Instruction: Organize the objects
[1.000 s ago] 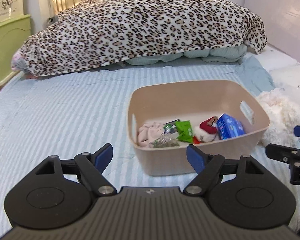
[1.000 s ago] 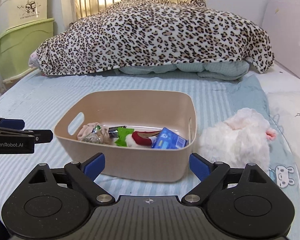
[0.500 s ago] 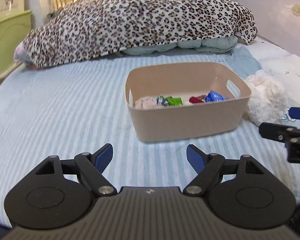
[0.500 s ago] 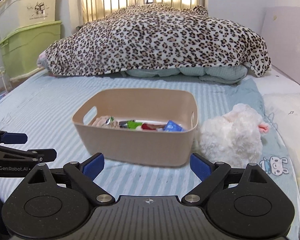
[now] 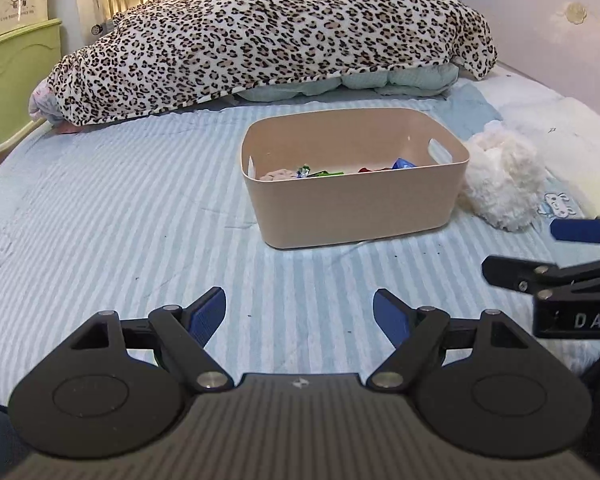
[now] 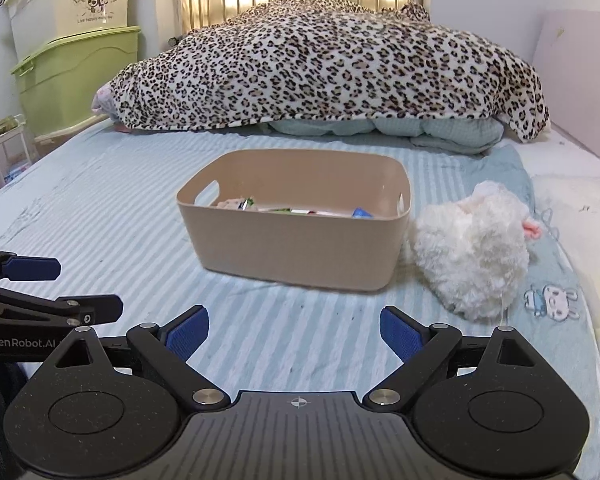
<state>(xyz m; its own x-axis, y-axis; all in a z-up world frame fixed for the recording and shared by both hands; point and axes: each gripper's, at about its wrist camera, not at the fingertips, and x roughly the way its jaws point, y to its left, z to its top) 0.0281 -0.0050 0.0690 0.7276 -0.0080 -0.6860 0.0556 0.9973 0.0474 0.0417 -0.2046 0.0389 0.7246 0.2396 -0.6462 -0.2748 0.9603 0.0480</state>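
A beige plastic bin (image 5: pixel 352 208) (image 6: pixel 296 248) stands on the striped bed. It holds several small items: a pink cloth, green packets, a red thing and a blue packet (image 5: pixel 404 164). A white plush toy (image 5: pixel 500 176) (image 6: pixel 472 248) lies against the bin's right side. My left gripper (image 5: pixel 300 312) is open and empty, well short of the bin. My right gripper (image 6: pixel 296 330) is open and empty, also short of the bin. Each gripper shows at the edge of the other's view.
A leopard-print blanket (image 6: pixel 328 64) is heaped over bedding at the far end. Green and cream storage boxes (image 6: pixel 72 60) are stacked at the left beside the bed. A pale headboard panel (image 5: pixel 548 28) lines the right side.
Both grippers have pulled back from the bin and dropped lower; the bin looks smaller and farther, and its contents are mostly hidden by its near wall. Both stay open.
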